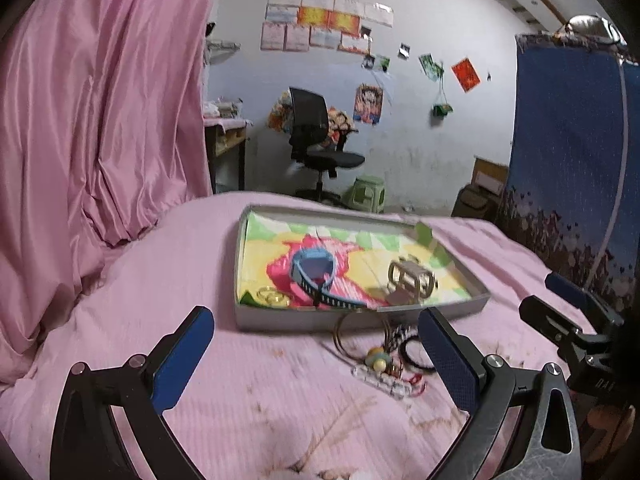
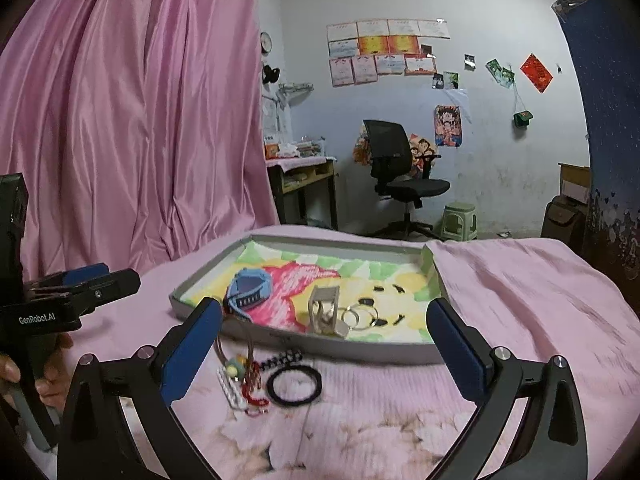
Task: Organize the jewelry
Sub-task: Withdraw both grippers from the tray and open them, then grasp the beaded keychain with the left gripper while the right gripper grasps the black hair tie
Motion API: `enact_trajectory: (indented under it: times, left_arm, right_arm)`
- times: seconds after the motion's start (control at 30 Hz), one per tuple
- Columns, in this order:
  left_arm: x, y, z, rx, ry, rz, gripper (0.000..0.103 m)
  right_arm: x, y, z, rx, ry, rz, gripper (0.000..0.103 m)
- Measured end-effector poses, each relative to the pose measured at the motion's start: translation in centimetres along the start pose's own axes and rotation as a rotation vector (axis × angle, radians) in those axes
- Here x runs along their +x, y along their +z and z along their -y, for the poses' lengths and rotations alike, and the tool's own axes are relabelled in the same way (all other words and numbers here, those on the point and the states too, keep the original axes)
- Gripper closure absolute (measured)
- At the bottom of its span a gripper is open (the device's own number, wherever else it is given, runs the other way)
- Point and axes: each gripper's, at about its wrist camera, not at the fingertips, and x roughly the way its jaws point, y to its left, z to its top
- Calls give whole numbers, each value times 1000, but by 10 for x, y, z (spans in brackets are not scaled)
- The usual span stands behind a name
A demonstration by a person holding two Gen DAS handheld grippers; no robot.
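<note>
Left wrist view: we record the left tongs (image 1: pixel 316 354) spread wide and holding nothing, their blue pads hanging over a pink bedspread (image 1: pixel 140 320); at the right edge the right tongs (image 1: pixel 560 300) show only in part, so here we cannot tell their gap; ahead lies a shallow grey cardboard tray (image 1: pixel 360 318) lined with a bright cartoon-print cloth; inside it we list a light blue strap bracelet looped into a ring (image 1: pixel 314 274), a small gold-coloured ring (image 1: pixel 272 295) near the tray's front left corner, and a pale gold cage-shaped metal ornament (image 1: pixel 412 280) toward the right; on the bed just in front of the tray sits a loose cluster: a thin brass-coloured bangle (image 1: pixel 352 334), a black round band (image 1: pixel 414 354), and a clear beaded strip (image 1: pixel 380 380).

Right wrist view: the right tongs (image 2: pixel 324 342) also stand wide apart and empty; the left tongs (image 2: pixel 96 280) appear at the left, gripped by a hand (image 2: pixel 48 376), their opening hard to judge from this side; the tray (image 2: pixel 340 350) holds two thin silver hoops (image 2: pixel 360 316) beside the ornament (image 2: pixel 326 312); the black band (image 2: pixel 294 384) and a red beaded string (image 2: pixel 252 392) lie on the bedspread (image 2: pixel 520 300), outside the tray; a black office chair (image 2: pixel 396 172) stands by the far wall.
</note>
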Motion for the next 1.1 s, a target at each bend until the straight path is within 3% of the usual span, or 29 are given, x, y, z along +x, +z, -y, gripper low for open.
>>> enact_trajectory:
  times: [0.33,0.6,0.83,1.1]
  left_arm:
    - [25,-11,-1,-3,-16,-158,0]
    - [57,-18,-7,-44,-23,-287,0]
    - [78,-21,-14,-108,-104,-338,6]
    - [108,-15,-18,-150,-176,-367,33]
  right_arm:
    - [5,-11,12,2,17,-118,2]
    - [32,-22,21,46,30,-257,3]
    - [56,-37,17,41,40,-369,36]
    - [78,-47,16,57,89,-455,62]
